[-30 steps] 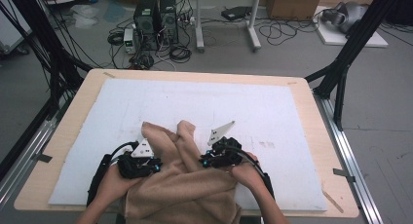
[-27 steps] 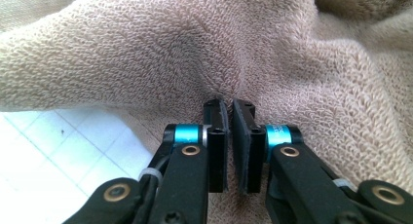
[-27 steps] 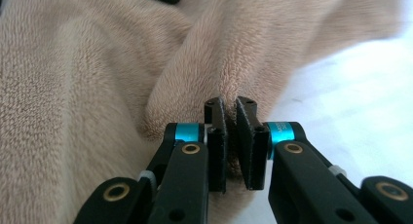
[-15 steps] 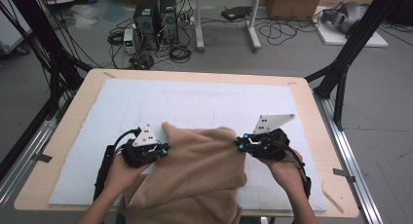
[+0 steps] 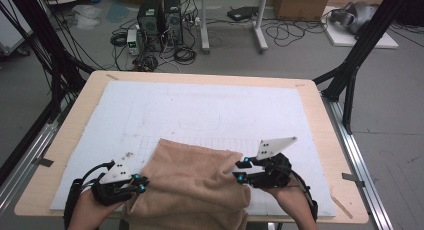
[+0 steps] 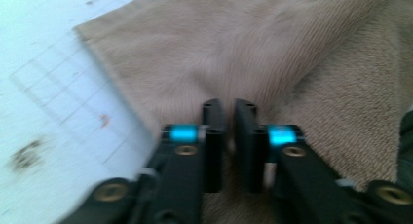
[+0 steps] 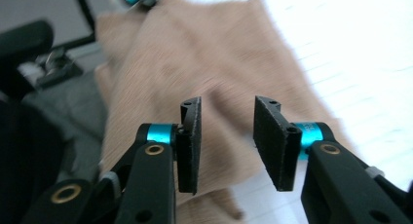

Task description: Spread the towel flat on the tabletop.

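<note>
Worktop (image 5: 320, 110): light wood board, takes up the centre of the high view; legs and cables on the floor behind it, upper part of the frame.
White sheet (image 5: 210, 110): covers most of the worktop top, faint pencil grid and a rounded outline drawn on it (a few dark specks near the lower left).
Towel (image 5: 192, 185): tan, soft pile, lower centre of the high view, lying on the white sheet w/ its near end hanging over the worktop's front edge; far edge runs slanted, left corner higher. Fills the upper right of the left gripper view (image 6: 272, 63) and the middle of the right gripper view (image 7: 214, 63).
Right tool (image 5: 242, 170): lower right of centre, at the towel's right edge, grey plate on top. In its own view (image 7: 226, 141) jaws spread w/ a clear gap, just been opening, towel seen past the gap, pads not pressing on it.
Left tool (image 5: 141, 184): lower left, at the towel's left edge. In its own view (image 6: 229, 146) jaws stand close w/ a narrow gap, just been opening; towel behind and under them, pads not seen pinching it (picture blurred).
</note>
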Tool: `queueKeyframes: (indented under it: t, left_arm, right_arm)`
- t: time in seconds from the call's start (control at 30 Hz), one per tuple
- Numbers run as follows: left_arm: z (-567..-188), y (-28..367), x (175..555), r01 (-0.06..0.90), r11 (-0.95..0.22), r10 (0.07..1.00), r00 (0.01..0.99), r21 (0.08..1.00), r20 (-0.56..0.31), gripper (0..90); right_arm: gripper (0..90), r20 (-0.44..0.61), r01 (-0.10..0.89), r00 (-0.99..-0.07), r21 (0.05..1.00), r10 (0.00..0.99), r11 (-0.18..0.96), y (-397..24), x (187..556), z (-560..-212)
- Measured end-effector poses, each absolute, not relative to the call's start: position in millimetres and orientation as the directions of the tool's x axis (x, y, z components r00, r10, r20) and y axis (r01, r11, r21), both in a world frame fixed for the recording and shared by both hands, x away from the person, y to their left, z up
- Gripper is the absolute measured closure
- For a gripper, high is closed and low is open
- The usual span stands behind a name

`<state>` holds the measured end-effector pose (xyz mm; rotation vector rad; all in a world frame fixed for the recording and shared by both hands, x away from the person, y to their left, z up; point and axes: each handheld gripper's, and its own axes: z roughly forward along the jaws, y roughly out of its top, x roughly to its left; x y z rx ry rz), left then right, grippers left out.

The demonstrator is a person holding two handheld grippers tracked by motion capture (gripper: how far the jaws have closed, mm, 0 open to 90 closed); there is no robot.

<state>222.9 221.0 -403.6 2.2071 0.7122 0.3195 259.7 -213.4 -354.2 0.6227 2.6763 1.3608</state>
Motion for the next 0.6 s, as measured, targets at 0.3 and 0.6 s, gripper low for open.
queueKeyframes:
  t: [0.3, 0.6]
  left_arm:
    - [-392, 200, 280, 0.335, -0.523, 0.582, 0.812, 0.783, 0.041, 62.1]
    - [-430, 178, 316, 0.428, -0.633, 0.579, 0.815, 0.646, 0.028, 60.6]
  right_arm:
    - [60.2, 0.05, 0.369, -0.861, 0.747, 0.507, 0.553, -218, 306, -380]
    - [52.6, 0.116, 0.43, -0.853, 0.709, 0.509, 0.559, -206, 322, -430]
